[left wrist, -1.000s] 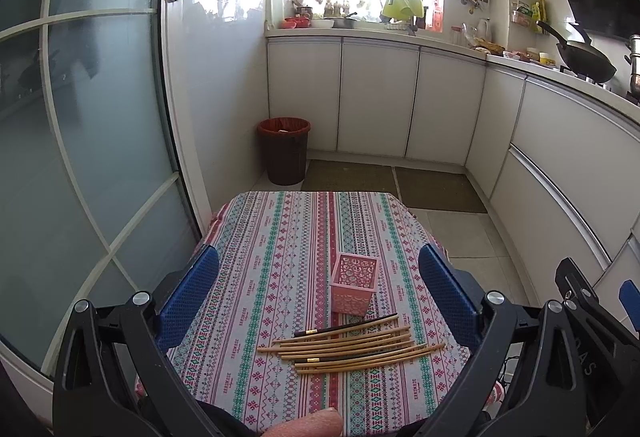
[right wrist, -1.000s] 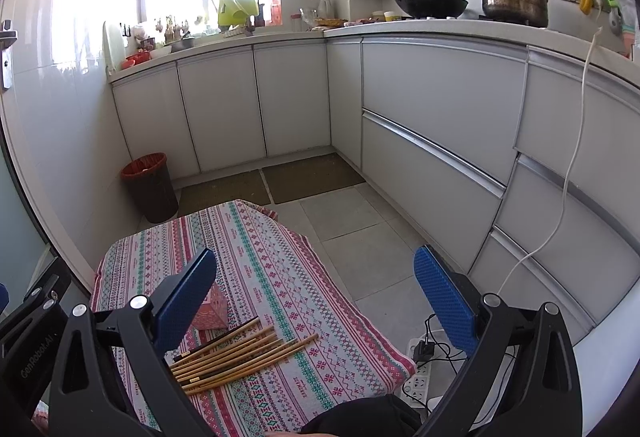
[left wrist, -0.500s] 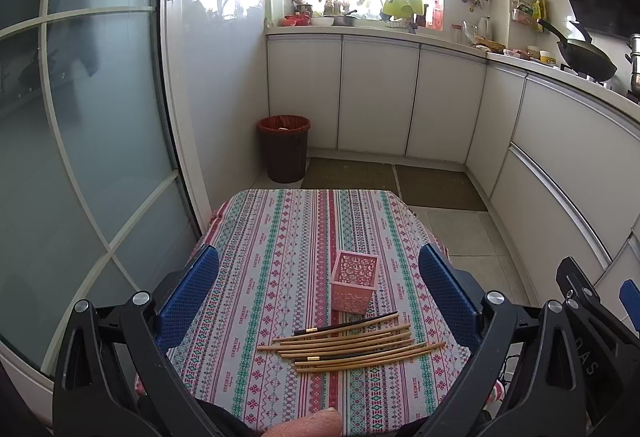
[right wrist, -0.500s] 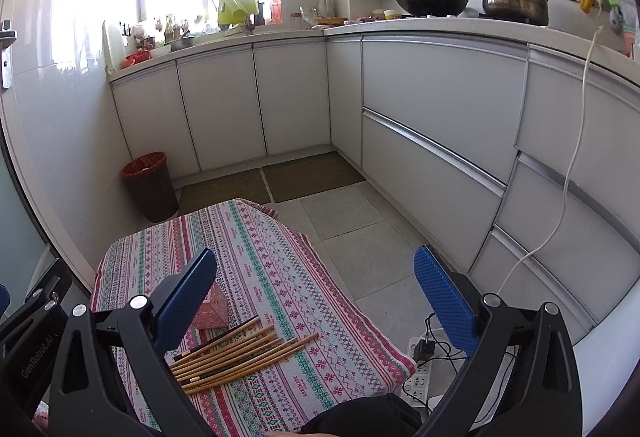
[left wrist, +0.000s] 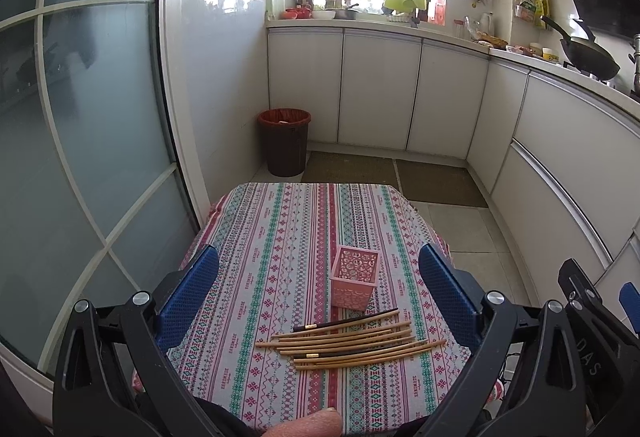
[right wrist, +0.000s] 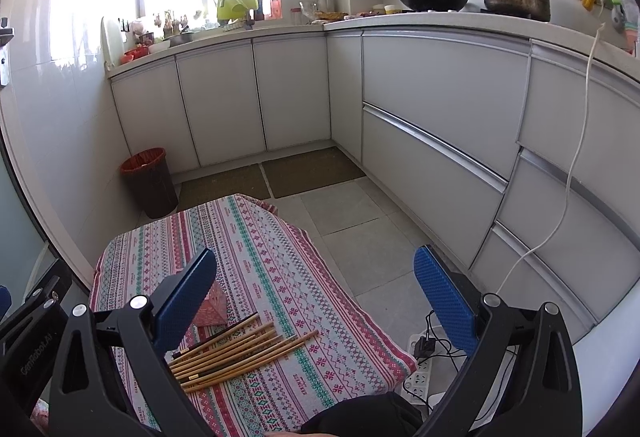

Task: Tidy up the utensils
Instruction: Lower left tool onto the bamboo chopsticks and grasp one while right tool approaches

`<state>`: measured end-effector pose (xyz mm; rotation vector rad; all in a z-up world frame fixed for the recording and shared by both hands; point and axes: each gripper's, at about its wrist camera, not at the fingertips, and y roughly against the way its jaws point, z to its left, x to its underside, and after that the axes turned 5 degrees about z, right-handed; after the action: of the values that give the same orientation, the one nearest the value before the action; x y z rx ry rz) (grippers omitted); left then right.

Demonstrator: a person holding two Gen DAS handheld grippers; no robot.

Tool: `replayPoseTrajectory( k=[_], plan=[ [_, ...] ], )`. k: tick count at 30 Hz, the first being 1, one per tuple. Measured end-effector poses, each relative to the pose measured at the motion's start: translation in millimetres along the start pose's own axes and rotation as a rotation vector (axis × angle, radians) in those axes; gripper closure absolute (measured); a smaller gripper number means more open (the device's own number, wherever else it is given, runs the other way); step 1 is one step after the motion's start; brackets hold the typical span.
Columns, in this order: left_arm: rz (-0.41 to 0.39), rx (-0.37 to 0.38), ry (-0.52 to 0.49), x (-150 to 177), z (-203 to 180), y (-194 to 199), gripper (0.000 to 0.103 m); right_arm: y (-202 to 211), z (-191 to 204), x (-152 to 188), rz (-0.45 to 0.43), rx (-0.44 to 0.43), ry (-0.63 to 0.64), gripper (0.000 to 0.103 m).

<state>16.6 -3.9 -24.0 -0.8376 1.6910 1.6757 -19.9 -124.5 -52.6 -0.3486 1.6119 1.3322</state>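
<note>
Tongs first: my left tongs (left wrist: 318, 285) stand wide, blue pads far apart at the lower left and lower right of the left wrist frame, holding nothing, raised above the worktop (left wrist: 256, 237). My right tongs (right wrist: 316, 291) are just as wide and bare, one pad low left of centre, the other over the floor tiles at lower right of the right wrist frame.

Between the left pads I see the chopsticks (left wrist: 352, 341) lying flat in a loose row across the striped cloth, near the lower centre of the frame; most are pale bamboo, two have dark ends. In the right view the chopsticks (right wrist: 236, 349) sit low and left, partly behind my left pad. Just beyond them, close but apart as far as I can tell, a pink lattice holder (left wrist: 354, 281) stands upright, and I see nothing in it. In the right view the holder (right wrist: 210, 311) is mostly hidden by the pad.

Past the worktop's far edge a dark bin (left wrist: 284, 141) stands on the floor against the cabinets.
</note>
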Motion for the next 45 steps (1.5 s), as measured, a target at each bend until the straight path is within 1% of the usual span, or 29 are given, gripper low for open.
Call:
replayPoseTrajectory(
  k=[3,5,7,8,9,10,12,14,15,17,19,20,25,27,30,32,33,34,36,38,41,43,44,45],
  plan=[
    [0.031,0.008,0.013,-1,2,-12,0.007,-10,-1,0,0.033,-0.012,-0.009,0.007],
    [0.059,0.030,0.027,0,7,-27,0.007,-21,-4,1,0.075,-0.044,-0.027,0.007],
    [0.095,0.095,0.031,6,13,-49,0.007,-38,-12,3,0.132,-0.136,-0.067,0.007],
    [0.109,0.143,0.012,11,16,-61,0.007,-48,-17,4,0.169,-0.185,-0.094,0.007],
    [0.139,0.180,-0.028,17,16,-76,0.007,-59,-23,7,0.205,-0.224,-0.122,0.007],
    [0.184,0.193,-0.077,24,14,-90,0.007,-70,-30,10,0.241,-0.250,-0.151,0.007],
    [0.275,0.222,-0.191,44,7,-113,0.007,-92,-41,17,0.298,-0.273,-0.197,0.007],
    [0.346,0.270,-0.292,64,-4,-127,0.007,-112,-54,26,0.343,-0.301,-0.234,0.007],
    [0.389,0.305,-0.324,73,-8,-134,0.007,-122,-60,30,0.365,-0.305,-0.254,0.007],
    [0.510,0.396,-0.381,89,-22,-152,0.007,-140,-71,40,0.426,-0.308,-0.302,0.007],
    [0.627,0.428,-0.429,101,-40,-171,0.007,-158,-81,47,0.491,-0.320,-0.339,0.007],
    [0.665,0.435,-0.455,105,-50,-179,0.007,-165,-86,48,0.509,-0.323,-0.369,0.007],
    [0.718,0.497,-0.584,110,-110,-200,0.007,-189,-119,61,0.548,-0.336,-0.503,0.007],
    [0.739,0.498,-0.642,113,-135,-214,0.007,-198,-131,65,0.564,-0.345,-0.570,0.007],
    [0.770,0.493,-0.735,121,-167,-235,0.008,-209,-149,71,0.573,-0.318,-0.635,0.007],
    [0.800,0.490,-0.800,129,-187,-252,0.013,-215,-158,73,0.575,-0.296,-0.662,0.007],
    [0.819,0.490,-0.835,133,-196,-259,0.024,-218,-164,75,0.577,-0.293,-0.677,0.007],
    [0.845,0.487,-0.879,139,-206,-265,0.042,-221,-168,77,0.582,-0.297,-0.691,0.007],
    [0.870,0.471,-0.960,150,-222,-274,0.061,-227,-175,80,0.597,-0.298,-0.717,0.007],
    [0.866,0.472,-1.018,156,-234,-279,0.063,-232,-182,84,0.610,-0.268,-0.737,0.007],
    [0.893,0.503,-1.060,160,-245,-287,0.063,-238,-189,90,0.627,-0.221,-0.756,0.007],
    [0.921,0.498,-1.099,166,-249,-293,0.062,-243,-193,96,0.650,-0.226,-0.785,0.007],
    [0.926,0.512,-1.110,166,-251,-293,0.060,-246,-195,99,0.664,-0.235,-0.798,0.007],
    [0.939,0.527,-1.111,167,-253,-293,0.055,-249,-197,102,0.674,-0.239,-0.807,0.007]
  ],
)
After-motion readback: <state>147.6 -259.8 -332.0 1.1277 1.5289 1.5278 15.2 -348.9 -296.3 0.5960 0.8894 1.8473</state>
